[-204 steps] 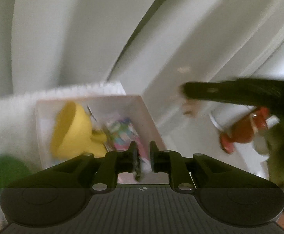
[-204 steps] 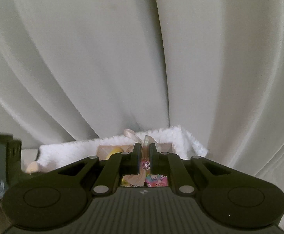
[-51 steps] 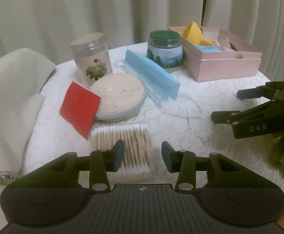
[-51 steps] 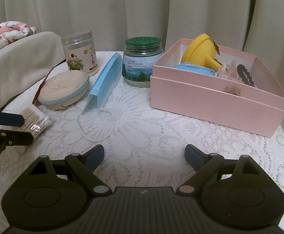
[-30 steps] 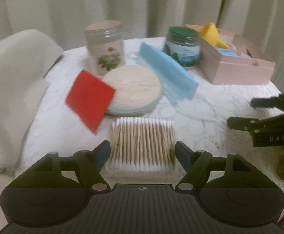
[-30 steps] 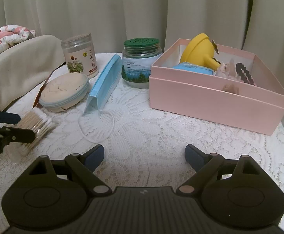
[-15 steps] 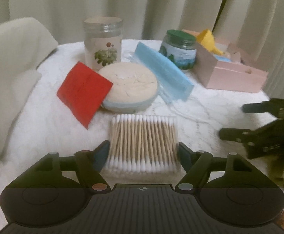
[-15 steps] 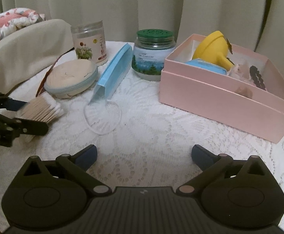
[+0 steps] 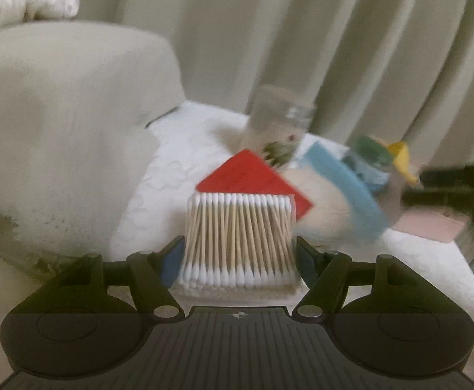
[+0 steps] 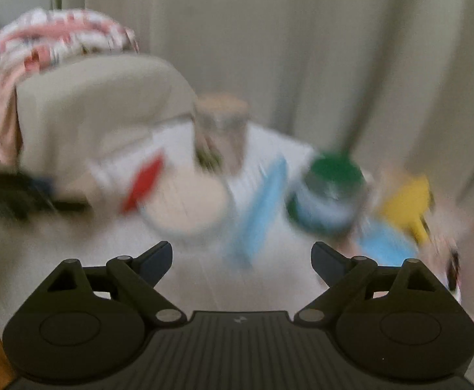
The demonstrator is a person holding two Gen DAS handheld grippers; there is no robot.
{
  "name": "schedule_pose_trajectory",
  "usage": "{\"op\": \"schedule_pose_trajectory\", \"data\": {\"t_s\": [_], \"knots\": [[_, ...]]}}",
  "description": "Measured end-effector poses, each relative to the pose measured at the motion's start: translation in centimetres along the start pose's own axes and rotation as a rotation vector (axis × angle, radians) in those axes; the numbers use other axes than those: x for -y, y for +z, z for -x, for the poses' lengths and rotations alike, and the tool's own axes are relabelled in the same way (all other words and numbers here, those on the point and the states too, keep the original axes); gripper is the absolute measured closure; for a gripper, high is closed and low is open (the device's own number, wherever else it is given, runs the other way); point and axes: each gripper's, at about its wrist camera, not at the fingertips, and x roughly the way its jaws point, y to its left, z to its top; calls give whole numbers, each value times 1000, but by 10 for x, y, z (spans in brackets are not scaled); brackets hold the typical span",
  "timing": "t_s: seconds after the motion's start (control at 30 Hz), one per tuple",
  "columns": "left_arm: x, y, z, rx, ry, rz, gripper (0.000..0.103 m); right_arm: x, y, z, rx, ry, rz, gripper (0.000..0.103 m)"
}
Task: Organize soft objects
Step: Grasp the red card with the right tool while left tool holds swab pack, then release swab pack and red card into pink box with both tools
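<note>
My left gripper (image 9: 238,256) is shut on a clear pack of cotton swabs (image 9: 238,240) and holds it lifted above the white lace table (image 9: 172,169). My right gripper (image 10: 242,256) is open and empty, above the table's near side; its view is blurred. A blue face mask (image 10: 259,208) lies mid-table and also shows in the left wrist view (image 9: 347,188). A round beige puff case (image 10: 188,204) sits left of the mask. The pink box (image 10: 461,243) with a yellow funnel (image 10: 406,208) stands at the right.
A red card (image 9: 250,175) leans by the puff case. A clear jar (image 10: 220,133) and a green-lidded jar (image 10: 331,188) stand at the back. A beige cushion (image 9: 58,113) with a pink patterned cloth (image 10: 51,35) is at the left. Curtains hang behind.
My left gripper closed on the cotton swab pack and lifted it off the table, swinging left. My right gripper also swung left and stayed open.
</note>
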Motion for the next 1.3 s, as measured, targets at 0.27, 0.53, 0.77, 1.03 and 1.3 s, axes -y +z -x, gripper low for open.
{"op": "schedule_pose_trajectory", "data": {"t_s": [0.27,0.53,0.77,1.03,1.3], "knots": [[-12,-1,-17,5,15,-61,28,-8,66,-80,-95,240,-204,41],[-20,-4,-14,27,-38,-24,28,-36,75,-161,-216,180,-197,57],[-30,-3,-14,43,-81,30,28,-35,62,-146,-272,353,-277,83],[-34,-3,-13,47,-97,48,28,-33,52,-140,-274,299,-320,98],[-9,-12,9,-23,-158,49,29,-12,44,-50,-106,320,-297,98]]}}
